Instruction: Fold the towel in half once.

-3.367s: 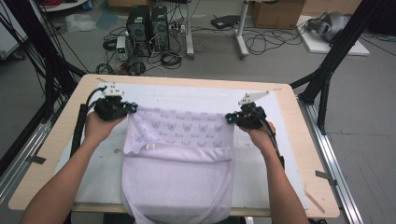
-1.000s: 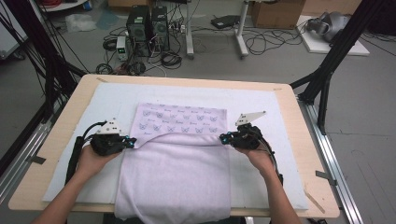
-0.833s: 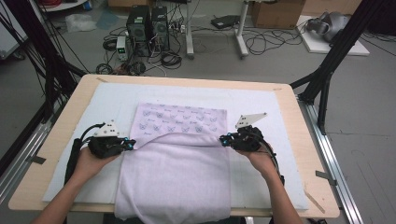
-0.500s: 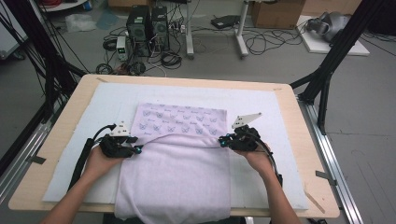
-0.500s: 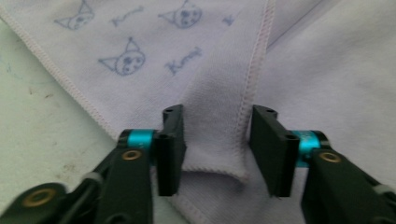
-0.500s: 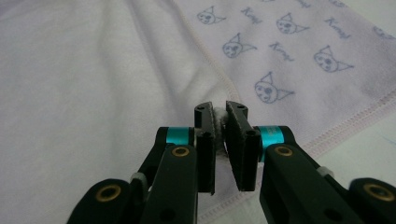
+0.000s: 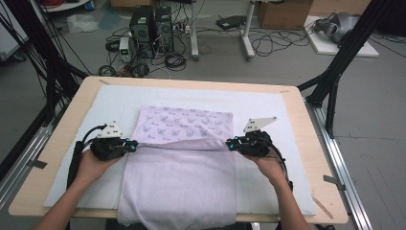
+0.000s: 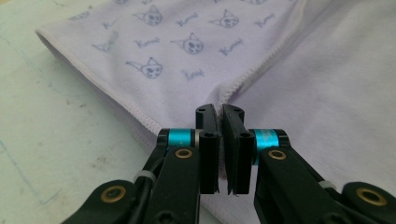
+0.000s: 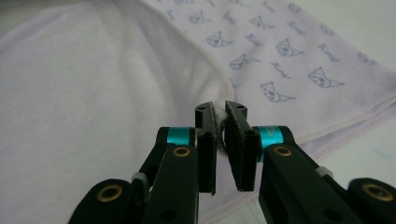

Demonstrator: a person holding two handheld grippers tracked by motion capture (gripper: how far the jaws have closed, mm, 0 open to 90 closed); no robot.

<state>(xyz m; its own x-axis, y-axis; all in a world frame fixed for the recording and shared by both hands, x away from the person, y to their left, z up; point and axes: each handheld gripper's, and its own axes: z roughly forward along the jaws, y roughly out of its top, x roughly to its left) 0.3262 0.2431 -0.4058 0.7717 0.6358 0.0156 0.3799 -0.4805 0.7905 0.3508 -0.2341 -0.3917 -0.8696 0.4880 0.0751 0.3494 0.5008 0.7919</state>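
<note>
Two layers of one lilac cloth (image 7: 179, 182) covered the middle of the worktop (image 7: 306, 129), spread over a pale mat (image 7: 115, 103): a plain upper layer ran from a fold line back over the near edge of the worktop, and a band printed with small cat faces (image 7: 184, 125) lay flat beyond that fold, toward the far side. The cloth was the largest thing in hand, and the step appeared to be a fold in progress, with each hand pinching one end of the folded edge. The left tongs (image 7: 130, 145) sat at the left end of that edge; in the left gripper view their jaws had just been closing and stood almost together, and the hem of the cloth (image 8: 233, 91) met their tips, so they seemed clamped on its edge. The right tongs (image 7: 231, 143) sat at the right end; in the right gripper view a bunched bit of fabric (image 9: 219, 115) showed between the narrow jaws, firmly gripped. Both grippers lay low, close to the mat, with the fold line stretched between them and a little slack in the middle. Judged from this, the next move would call for both hands to lift together, keep the edge taut and level, and carry it evenly so that the corners meet the far hem without skewing; an uneven pull could drag the printed band out of square.
</note>
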